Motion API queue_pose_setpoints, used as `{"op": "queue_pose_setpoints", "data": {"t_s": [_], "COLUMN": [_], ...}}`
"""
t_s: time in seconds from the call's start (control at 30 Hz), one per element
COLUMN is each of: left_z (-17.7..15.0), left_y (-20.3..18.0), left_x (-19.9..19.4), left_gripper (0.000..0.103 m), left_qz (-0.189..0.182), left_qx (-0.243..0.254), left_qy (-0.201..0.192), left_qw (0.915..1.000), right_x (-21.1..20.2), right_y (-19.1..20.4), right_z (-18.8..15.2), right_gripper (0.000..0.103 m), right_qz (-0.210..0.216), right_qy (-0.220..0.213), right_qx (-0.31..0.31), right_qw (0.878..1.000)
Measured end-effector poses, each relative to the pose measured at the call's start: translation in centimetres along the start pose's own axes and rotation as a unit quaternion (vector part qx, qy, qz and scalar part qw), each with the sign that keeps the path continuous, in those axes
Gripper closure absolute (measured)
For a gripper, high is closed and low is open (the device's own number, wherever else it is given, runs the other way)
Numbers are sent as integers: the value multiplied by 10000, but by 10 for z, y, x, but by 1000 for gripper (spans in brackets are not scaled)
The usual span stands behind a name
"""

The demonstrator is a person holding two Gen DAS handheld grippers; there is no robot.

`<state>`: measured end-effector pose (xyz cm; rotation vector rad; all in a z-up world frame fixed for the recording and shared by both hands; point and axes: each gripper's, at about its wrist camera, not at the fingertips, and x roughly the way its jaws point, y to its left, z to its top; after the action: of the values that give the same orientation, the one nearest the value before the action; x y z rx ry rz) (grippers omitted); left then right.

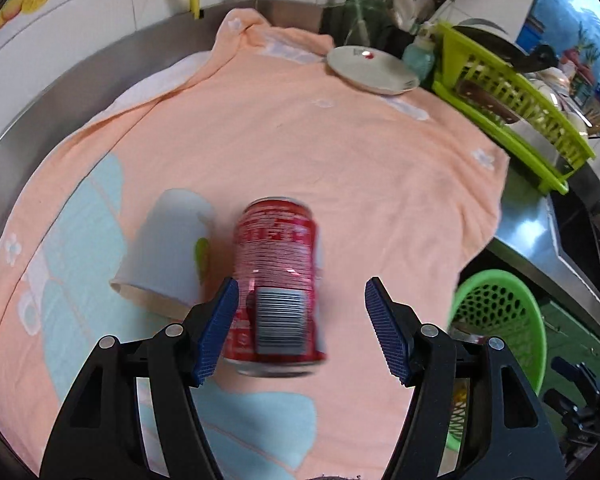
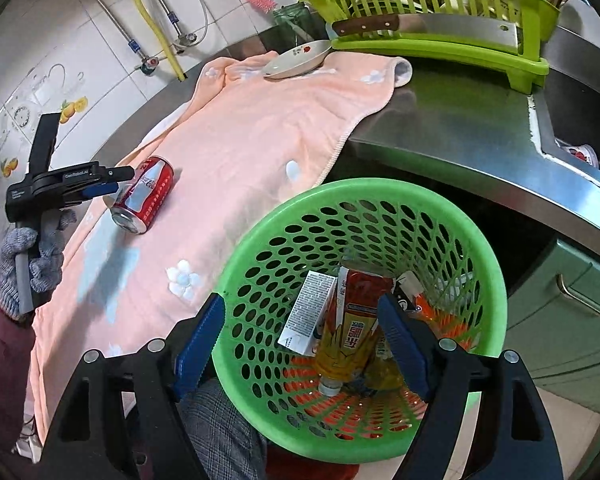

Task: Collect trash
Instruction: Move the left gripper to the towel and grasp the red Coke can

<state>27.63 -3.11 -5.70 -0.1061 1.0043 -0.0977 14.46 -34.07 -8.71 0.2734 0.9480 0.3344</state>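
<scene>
A: Since the red soda can [image 1: 278, 286] lies on its side at centre frame of the left wrist view, between the spread fingers of the left gripper [image 1: 300, 332], the entry reads: item one, can, not yet clamped. The blue pad on the frame's left looks touching or just beside the can wall; the other stands apart.

B: Handling note?

A: My judgement: centre the jaws across the round body before closing, squeeze gently since thin metal dents, and lift level; a cylinder on cloth will roll if nudged from one side only. Its image is blurred, so it may already be unsteady.

B: Item two?

A: White paper cup [image 1: 168, 248], tipped over, just beside the can on the frame's left. Light, crushable, tapered.

B: Support?

A: Peach towel [image 1: 300, 152], soft terry with pale blue and white flower patches, spread over a stainless steel counter [image 2: 460, 132].

B: Receptacle?

A: Green plastic basket [image 2: 488, 264], round, perforated, at lower centre of the right wrist view. Contents: a yellow drink bottle [image 2: 348, 336] and a white carton [image 2: 306, 312]. The right gripper [image 2: 300, 340] hangs above it, fingers apart, holding nothing.

B: Surroundings?

A: Ceramic plate [image 1: 370, 70] at the towel's far edge, upper frame; lime dish rack [image 2: 428, 20] with a cleaver [image 2: 428, 28], upper right.
</scene>
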Motion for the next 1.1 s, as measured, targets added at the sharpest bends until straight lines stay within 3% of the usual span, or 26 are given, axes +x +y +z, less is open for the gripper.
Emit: {"op": "queue_pose_setpoints", "data": {"t_s": [0.57, 0.7, 0.83, 1.1], "left_z": [-2, -4, -6, -17], "left_y": [14, 14, 11, 19], "left_x": [43, 49, 47, 14], "left_gripper": [38, 43, 44, 44], "left_qz": [90, 49, 80, -197], "left_qx": [-54, -88, -19, -146], "left_qy": [366, 453, 362, 77], "left_qw": [9993, 9989, 9993, 9997], "right_x": [19, 22, 24, 32], "right_y": [11, 13, 17, 40], "right_z": [9, 10, 11, 22], "right_gripper": [27, 27, 27, 27], "right_qz": [78, 83, 84, 185], "right_qy": [161, 190, 220, 222], "right_qx": [-107, -120, -146, -319], "right_qw": [9998, 9997, 9996, 9991]}}
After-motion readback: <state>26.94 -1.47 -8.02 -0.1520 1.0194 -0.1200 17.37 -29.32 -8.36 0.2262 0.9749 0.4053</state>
